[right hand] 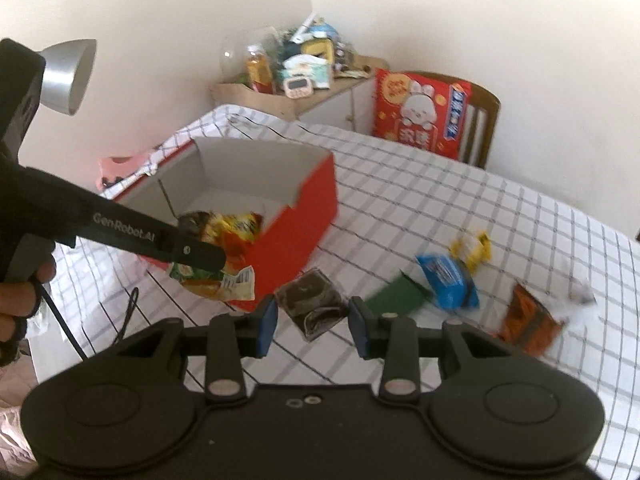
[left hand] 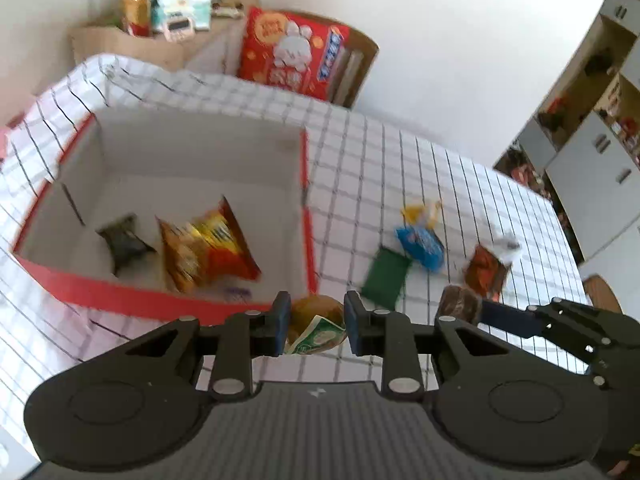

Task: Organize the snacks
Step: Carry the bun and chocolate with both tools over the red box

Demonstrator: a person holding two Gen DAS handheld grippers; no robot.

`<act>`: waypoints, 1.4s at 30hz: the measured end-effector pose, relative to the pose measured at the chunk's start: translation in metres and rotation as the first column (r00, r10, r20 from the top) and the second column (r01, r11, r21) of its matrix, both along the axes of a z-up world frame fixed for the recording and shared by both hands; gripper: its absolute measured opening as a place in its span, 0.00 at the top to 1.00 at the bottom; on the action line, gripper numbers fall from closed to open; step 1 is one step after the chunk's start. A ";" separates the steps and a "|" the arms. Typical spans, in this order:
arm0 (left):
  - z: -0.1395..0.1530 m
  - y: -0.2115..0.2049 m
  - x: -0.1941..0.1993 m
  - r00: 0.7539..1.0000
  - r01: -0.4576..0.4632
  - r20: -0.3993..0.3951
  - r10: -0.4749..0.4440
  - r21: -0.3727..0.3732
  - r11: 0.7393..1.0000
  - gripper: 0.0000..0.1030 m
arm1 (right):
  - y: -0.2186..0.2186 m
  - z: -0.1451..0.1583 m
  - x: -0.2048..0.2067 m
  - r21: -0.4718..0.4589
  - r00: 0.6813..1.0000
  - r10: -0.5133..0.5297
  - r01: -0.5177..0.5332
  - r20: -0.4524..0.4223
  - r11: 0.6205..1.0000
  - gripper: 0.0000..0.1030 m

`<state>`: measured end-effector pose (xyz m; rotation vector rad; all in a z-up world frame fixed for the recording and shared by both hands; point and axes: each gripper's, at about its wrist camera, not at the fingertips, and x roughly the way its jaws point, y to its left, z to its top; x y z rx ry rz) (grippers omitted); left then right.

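Observation:
A red box (left hand: 120, 300) with a white inside stands on the checked tablecloth and holds an orange chip bag (left hand: 208, 248) and a dark packet (left hand: 124, 240). My left gripper (left hand: 316, 326) is shut on a round green-and-orange snack packet (left hand: 316, 328) in front of the box's near wall; the packet also shows in the right wrist view (right hand: 216, 280). My right gripper (right hand: 312, 326) is shut on a dark brown packet (right hand: 312, 304), held above the cloth. It shows at the right of the left wrist view (left hand: 460, 304).
Loose snacks lie on the cloth to the right: a green packet (left hand: 386, 278), a blue packet (left hand: 422, 246), a yellow one (left hand: 418, 214), an orange-brown one (left hand: 486, 270). A chair with a big red bag (left hand: 288, 54) and a cluttered shelf (left hand: 168, 12) stand behind.

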<state>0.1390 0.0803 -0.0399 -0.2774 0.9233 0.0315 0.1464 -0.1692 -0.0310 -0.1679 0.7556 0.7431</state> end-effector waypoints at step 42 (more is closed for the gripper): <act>-0.126 0.094 -0.017 0.961 -0.182 -0.196 0.196 0.084 0.980 0.32 | 0.148 -0.035 0.044 -0.167 0.992 0.118 -0.123 -0.042 0.978 0.64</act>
